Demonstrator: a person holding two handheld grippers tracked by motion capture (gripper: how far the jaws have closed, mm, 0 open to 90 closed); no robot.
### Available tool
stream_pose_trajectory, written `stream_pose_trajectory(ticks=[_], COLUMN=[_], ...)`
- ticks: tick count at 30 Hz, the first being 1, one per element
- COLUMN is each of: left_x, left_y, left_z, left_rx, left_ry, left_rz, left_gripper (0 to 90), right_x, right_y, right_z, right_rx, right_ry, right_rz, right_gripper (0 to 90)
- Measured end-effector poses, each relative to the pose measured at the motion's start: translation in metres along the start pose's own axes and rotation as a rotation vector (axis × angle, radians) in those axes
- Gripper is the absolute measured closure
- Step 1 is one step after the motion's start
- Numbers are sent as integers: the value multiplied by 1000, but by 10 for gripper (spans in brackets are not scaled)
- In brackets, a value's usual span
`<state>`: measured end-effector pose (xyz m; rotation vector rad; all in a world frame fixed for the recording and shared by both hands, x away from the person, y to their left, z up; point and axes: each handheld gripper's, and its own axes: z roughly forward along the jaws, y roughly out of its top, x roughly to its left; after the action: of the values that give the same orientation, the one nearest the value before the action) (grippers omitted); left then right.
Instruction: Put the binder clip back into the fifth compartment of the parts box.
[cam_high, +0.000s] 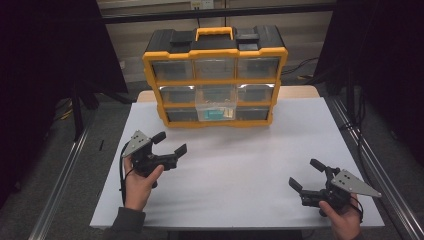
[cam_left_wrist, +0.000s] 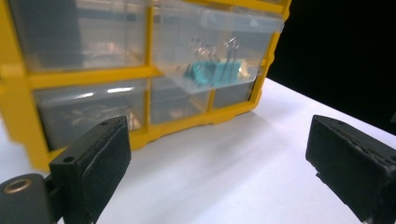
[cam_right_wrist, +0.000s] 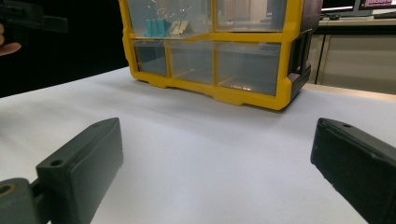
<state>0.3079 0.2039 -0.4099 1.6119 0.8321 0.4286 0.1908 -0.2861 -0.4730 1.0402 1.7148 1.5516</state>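
A yellow and black organizer (cam_high: 215, 75) with clear drawers stands at the far edge of the white table (cam_high: 240, 170), and its middle drawer (cam_high: 216, 107) in the centre row is pulled out, holding teal binder clips (cam_left_wrist: 212, 72). The left gripper (cam_high: 170, 143), held in the left hand (cam_high: 137, 182), sits near the organizer's left front with its jaws spread wide and nothing between them. The right gripper (cam_high: 306, 175), in the right hand (cam_high: 345, 220), rests well apart at the near right of the table, jaws likewise spread and empty.
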Motion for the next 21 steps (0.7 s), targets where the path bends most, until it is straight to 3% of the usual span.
stream_pose_trajectory(ticks=[2,8,10,21], left_x=[4,12,13,20], left_y=[-6,-19,-23,-41], left_z=[-5,-18,-22,-37], left_rx=[2,15,9,33], left_ry=[5,22,23,28], left_rz=[-14,-2,-20,4], left_gripper=[67,62,62,58], right_x=[0,0,0,-1], right_y=[0,0,0,1], right_z=[0,0,0,0], right_rx=[1,-2,-2,-4], right_ry=[-2,-2,1,-2], right_rz=[1,2,-2,0], right_gripper=[22,22,22,22])
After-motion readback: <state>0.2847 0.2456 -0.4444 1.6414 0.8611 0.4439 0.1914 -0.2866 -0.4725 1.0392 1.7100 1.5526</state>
